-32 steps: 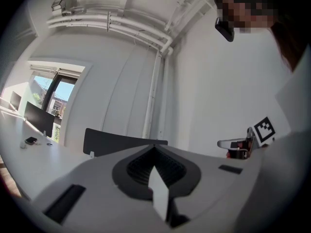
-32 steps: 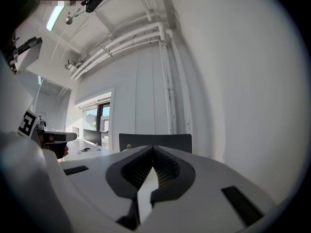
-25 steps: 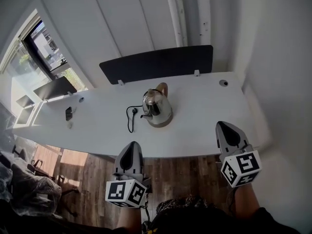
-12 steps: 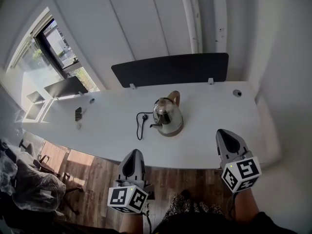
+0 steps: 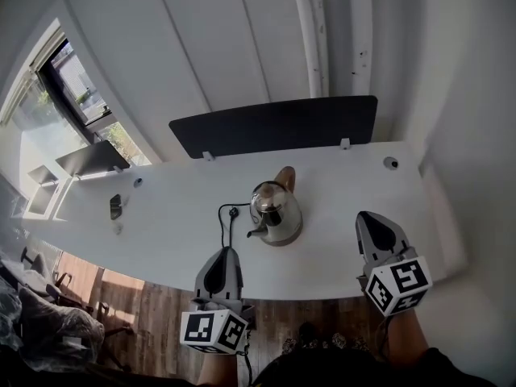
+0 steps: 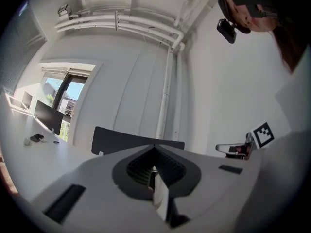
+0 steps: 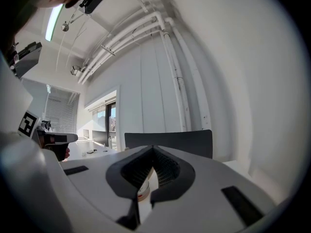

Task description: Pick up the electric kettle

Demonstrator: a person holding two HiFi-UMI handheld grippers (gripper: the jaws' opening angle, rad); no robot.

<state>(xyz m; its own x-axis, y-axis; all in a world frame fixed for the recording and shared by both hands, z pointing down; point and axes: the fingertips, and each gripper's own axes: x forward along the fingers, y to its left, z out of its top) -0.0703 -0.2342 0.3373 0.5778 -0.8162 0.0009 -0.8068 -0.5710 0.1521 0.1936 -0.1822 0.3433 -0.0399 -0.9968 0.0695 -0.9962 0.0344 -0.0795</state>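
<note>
Task not yet begun in any practical sense: the kettle (image 5: pixel 276 212) stands untouched on the white desk (image 5: pixel 347 180), near the middle, on its round base, and neither tool is near it. The left gripper (image 5: pixel 226 256) hangs over the desk's near edge with the kettle at roughly its 1 o'clock. The right gripper (image 5: pixel 371 224) sits well apart, with the kettle at its 9 o'clock. Both have their jaws pressed together with nothing between them, so opening, approach, grasp and lift all remain. The kettle is a rounded, polished metal body, likely slippery. Its tan handle is at its 1 o'clock and the narrow spout at its 7 o'clock. A thin black cord (image 5: pixel 222 222) loops loosely at its 9 o'clock. A dark matte divider panel (image 5: pixel 274 125) lines the far edge.
</note>
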